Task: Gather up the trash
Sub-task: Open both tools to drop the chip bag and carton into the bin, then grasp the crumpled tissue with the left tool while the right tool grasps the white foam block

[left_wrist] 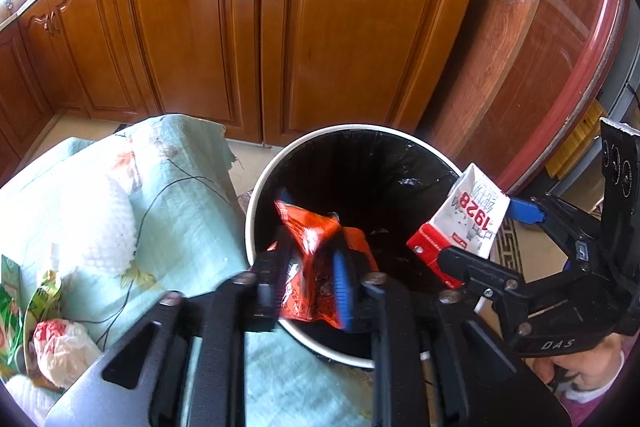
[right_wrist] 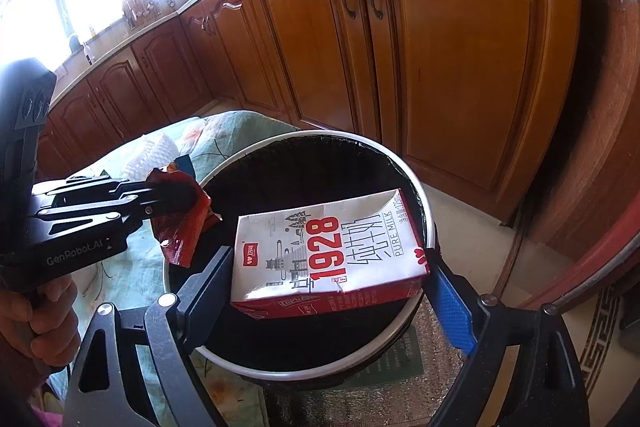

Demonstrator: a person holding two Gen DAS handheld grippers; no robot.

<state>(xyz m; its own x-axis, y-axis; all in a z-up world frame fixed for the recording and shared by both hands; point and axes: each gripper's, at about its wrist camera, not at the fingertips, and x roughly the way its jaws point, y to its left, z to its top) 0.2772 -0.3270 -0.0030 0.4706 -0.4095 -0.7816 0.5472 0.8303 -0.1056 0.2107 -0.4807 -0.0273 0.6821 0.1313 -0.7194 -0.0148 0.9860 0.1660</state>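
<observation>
Seen from the left wrist: left claw (left_wrist: 310, 247) grasping an orange wrapper (left_wrist: 316, 267), with a pad against each of its sides, though blur hides how firmly. Holds that wrapper upright and crumpled over the 7 o'clock part of the bin (left_wrist: 352, 127), just inside the white rim. Shows a black liner inside the bin.

At 3 o'clock from the wrapper, right claw (left_wrist: 490, 233) clenched on a milk carton (left_wrist: 468, 223), tilted, reaching over the rim from the 4 o'clock side. Below it, at 5 o'clock, part of the right hand (left_wrist: 580, 375) on the handle.

At 9 o'clock from the bin, a floral cloth (left_wrist: 180, 207) draped over some furniture, with a thin dark cord across it. At 8 o'clock on the cloth, a crumpled plastic bag (left_wrist: 60, 343) beside green packets (left_wrist: 12, 299). At 12 o'clock, wooden cabinets (left_wrist: 180, 39) under a speckled desk edge.

Seen from the right wrist: right claw (right_wrist: 332, 255) spread wide and gripping the milk carton (right_wrist: 328, 251) by its two ends, printed face up, lying level above the bin (right_wrist: 304, 134). At 9 o'clock, left claw (right_wrist: 196, 203) pinching the orange wrapper (right_wrist: 184, 231) above the rim, with the left hand (right_wrist: 48, 315) at 8 o'clock.
</observation>
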